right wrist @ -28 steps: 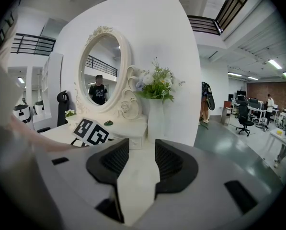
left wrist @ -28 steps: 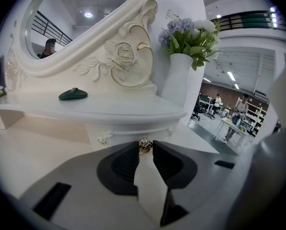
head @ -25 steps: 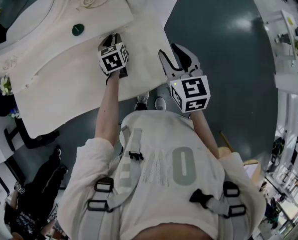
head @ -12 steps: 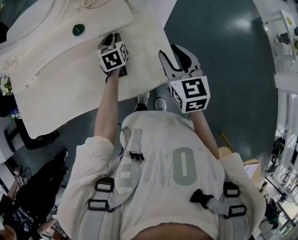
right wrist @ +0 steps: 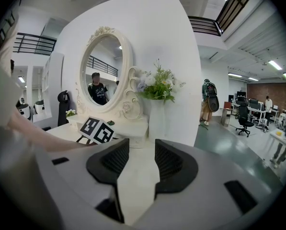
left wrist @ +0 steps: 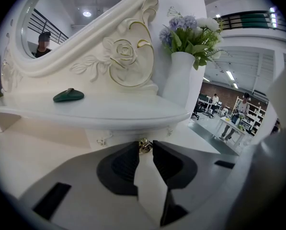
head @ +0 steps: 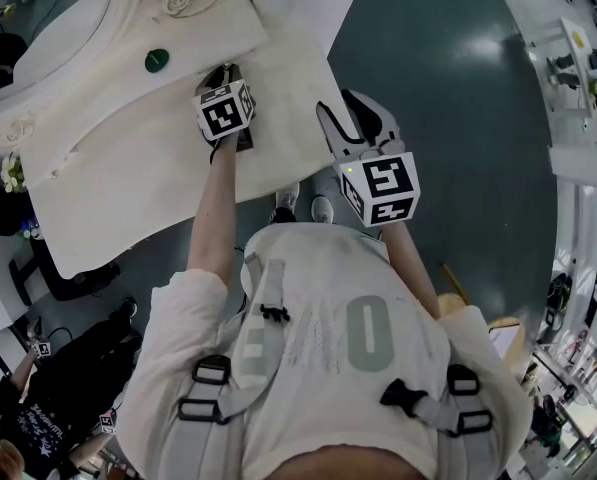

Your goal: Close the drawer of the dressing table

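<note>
The white dressing table (head: pixel 128 183) has a raised shelf (left wrist: pixel 99 111) under the mirror. A small gold drawer knob (left wrist: pixel 144 146) sits on the drawer front (left wrist: pixel 126 135) below that shelf. My left gripper (left wrist: pixel 144 150) reaches over the tabletop and its jaw tips are shut on the knob; in the head view its marker cube (head: pixel 226 115) hides the tips. How far the drawer stands out I cannot tell. My right gripper (head: pixel 350 108) hovers off the table's right edge above the floor, open, with nothing between its fingers (right wrist: pixel 174 164).
A green pebble-like object (left wrist: pixel 68 95) lies on the shelf. A white vase of flowers (left wrist: pixel 181 78) stands at the shelf's right end beside the oval mirror (right wrist: pixel 102 71). Dark floor (head: pixel 448 118) spreads to the right. A person in black (head: pixel 38 418) stands at lower left.
Neither gripper has moved. The person in black at the lower left of the head view has shifted a little.
</note>
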Motion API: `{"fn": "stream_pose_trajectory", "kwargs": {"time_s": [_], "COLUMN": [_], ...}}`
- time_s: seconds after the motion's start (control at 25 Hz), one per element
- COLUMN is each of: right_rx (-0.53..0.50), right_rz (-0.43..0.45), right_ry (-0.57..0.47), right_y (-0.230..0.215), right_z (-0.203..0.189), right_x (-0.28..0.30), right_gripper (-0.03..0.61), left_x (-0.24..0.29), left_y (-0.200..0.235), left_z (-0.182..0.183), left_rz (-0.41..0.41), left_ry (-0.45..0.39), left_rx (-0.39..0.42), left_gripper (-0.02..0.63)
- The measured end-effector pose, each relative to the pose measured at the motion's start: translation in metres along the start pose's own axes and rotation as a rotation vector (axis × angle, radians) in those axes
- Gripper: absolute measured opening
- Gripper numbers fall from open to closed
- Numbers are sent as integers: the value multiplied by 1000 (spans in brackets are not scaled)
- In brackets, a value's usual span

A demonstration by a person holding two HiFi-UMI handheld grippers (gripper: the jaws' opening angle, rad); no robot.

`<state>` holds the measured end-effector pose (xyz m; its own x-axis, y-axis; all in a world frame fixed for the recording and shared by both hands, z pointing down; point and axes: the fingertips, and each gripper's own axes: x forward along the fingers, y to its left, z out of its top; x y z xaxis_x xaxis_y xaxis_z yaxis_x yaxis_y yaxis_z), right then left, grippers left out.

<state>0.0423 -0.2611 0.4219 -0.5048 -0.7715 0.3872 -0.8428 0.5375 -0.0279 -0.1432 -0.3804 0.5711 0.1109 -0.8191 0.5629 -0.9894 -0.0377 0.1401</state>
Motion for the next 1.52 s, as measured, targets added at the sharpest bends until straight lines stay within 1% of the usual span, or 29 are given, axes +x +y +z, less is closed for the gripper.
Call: {"fn": "stream_pose_trajectory", "kwargs": {"time_s": [0.16,0.32,0.44,0.64,0.72,0.8,0.92,1.16,1.24,1.32,1.4,1.52], "right_rx": [-2,-13,-25,-44,-51,-58,-74,-106,-108,-109,-111,-116], "right_rz": [7,21,38,73,88,105,134,179,200,214,224,228], "right_ry": [-4,-18,-32,-58,-70,-83,-102,-153,-182,-207,-228,-260], "right_y": [1,4,8,18,21,25,34,52,58,63,67,72], "right_z": [2,6,11,20,24,27,32,47,56,64,70,77], "right_x": [0,-5,-6,-1,-2,-3,-4,-11,-12,-15,-18,-23], "right_gripper": [170,170,170,170,170,170,170,150,144,138,127,91], "left_x": [1,-4,-13,-27,-38,-54,-87,-184,-221,-254,-283,-316], "left_y": [0,-3,-4,1,3,6,11,-1,-9,-19,-29,-44], "left_z": [1,5,12,18,21,30,59,135,154,164,168,162], "left_rz": [3,8,18,36,56,77,106,142,157,171,178,186], "left_ry": [7,17,-11,-31,-55,-101,-205,-482,-570,-642,-697,-742], "left_rx": [-25,-13,10,4,14,20,35,132,165,188,200,227], "left_gripper": [101,101,103,106,106,106,106,100,80,50,33,20]}}
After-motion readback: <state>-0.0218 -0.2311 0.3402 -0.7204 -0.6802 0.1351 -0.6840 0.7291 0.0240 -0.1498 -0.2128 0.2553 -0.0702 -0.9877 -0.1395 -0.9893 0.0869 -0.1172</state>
